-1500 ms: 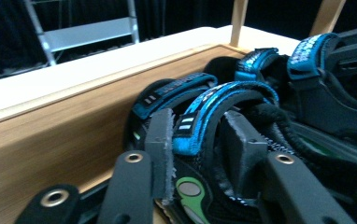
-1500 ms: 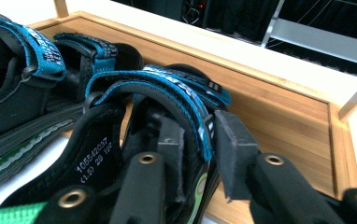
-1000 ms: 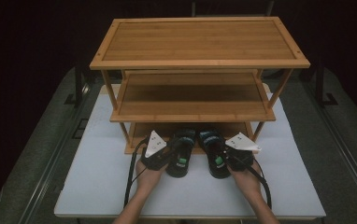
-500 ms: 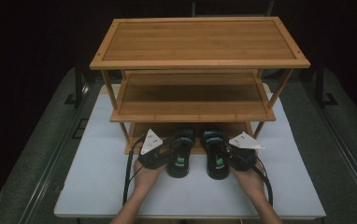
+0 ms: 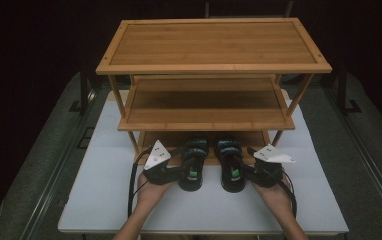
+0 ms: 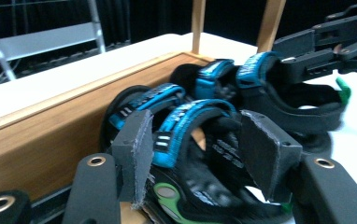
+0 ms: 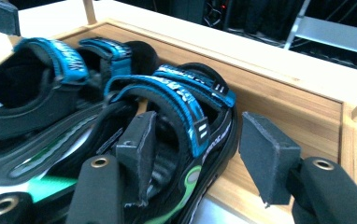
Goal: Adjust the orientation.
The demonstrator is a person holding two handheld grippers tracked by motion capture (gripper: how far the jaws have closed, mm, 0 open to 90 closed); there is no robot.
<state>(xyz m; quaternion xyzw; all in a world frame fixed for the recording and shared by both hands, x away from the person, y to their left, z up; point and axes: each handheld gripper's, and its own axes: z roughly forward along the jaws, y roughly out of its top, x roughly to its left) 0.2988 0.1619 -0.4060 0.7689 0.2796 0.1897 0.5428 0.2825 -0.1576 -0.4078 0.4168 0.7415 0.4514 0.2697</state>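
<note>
Left gripper (image 6: 193,158) jaws have just been opening and are now standing apart around the heel side of the left sandal (image 6: 200,154), pads no longer pressing the strap; right gripper (image 7: 197,156) jaws have likewise just been opening, one pad sitting inside the right sandal (image 7: 167,135) by its blue strap, the other hanging free outside over the wooden edge, nothing clamped; both sandals are resting toes-in on the bottom shelf (image 5: 154,140) of the bamboo shoe rack (image 5: 214,67), heels overhanging its front lip toward the person, pair side by side and just about touching; in the high view the left gripper (image 5: 175,170) and right gripper (image 5: 251,170) are flanking the left sandal (image 5: 193,165) and right sandal (image 5: 229,165) from the outer sides, hands (image 5: 151,192) low on the white table (image 5: 104,200); step looks like release after placing, so doing it well means widening the jaws enough that the inner pads are clearing the straps, then drawing straight back toward the person and level, not lifting, since a pad could snag a strap and drag a sandal off the lip; heels sticking out suggests a gentle nudge inward might be needed.
</note>
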